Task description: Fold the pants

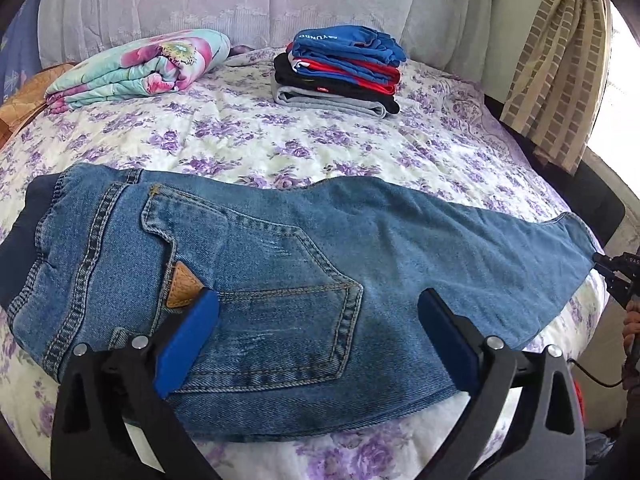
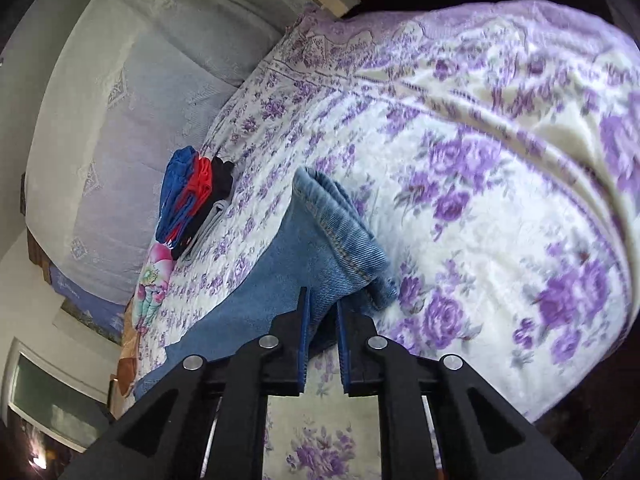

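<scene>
Blue jeans (image 1: 304,264) lie folded lengthwise across the bed, waistband at the left and leg ends at the right. A back pocket with a tan leather tag (image 1: 180,290) faces up. My left gripper (image 1: 318,304) hovers open over the seat of the jeans, its blue pads (image 1: 188,340) wide apart with nothing held. At the far right edge of the left wrist view my right gripper (image 1: 600,264) meets the hem. In the right wrist view, my right gripper (image 2: 322,304) is shut on the leg hem (image 2: 344,240), the denim pinched between its blue pads.
A stack of folded clothes (image 1: 340,72), blue on top, sits at the back of the purple-flowered bedspread (image 1: 280,140). A folded floral blanket (image 1: 136,68) lies at the back left. A padded headboard (image 1: 240,0) stands behind, a curtain (image 1: 556,60) at the right.
</scene>
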Demonstrator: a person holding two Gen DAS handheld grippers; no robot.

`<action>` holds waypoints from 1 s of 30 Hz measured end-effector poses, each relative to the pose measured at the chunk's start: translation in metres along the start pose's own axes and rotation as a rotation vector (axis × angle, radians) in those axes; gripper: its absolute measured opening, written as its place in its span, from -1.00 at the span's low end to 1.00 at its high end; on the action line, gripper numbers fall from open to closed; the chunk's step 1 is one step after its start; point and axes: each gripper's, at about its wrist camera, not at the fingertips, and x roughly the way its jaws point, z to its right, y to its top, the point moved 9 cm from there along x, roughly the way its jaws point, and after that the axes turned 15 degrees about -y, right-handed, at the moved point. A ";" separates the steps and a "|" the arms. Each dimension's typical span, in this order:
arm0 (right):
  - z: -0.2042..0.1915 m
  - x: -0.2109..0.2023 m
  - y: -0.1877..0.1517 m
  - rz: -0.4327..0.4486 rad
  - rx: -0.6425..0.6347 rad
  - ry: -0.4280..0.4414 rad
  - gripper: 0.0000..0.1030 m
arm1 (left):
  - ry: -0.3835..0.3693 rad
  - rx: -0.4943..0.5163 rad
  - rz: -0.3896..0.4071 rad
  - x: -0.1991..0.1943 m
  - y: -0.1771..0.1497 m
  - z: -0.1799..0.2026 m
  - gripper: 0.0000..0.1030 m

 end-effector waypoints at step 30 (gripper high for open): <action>-0.274 0.090 -0.115 -0.197 -0.499 0.353 -0.14 | -0.058 0.062 -0.107 0.041 0.000 0.061 0.90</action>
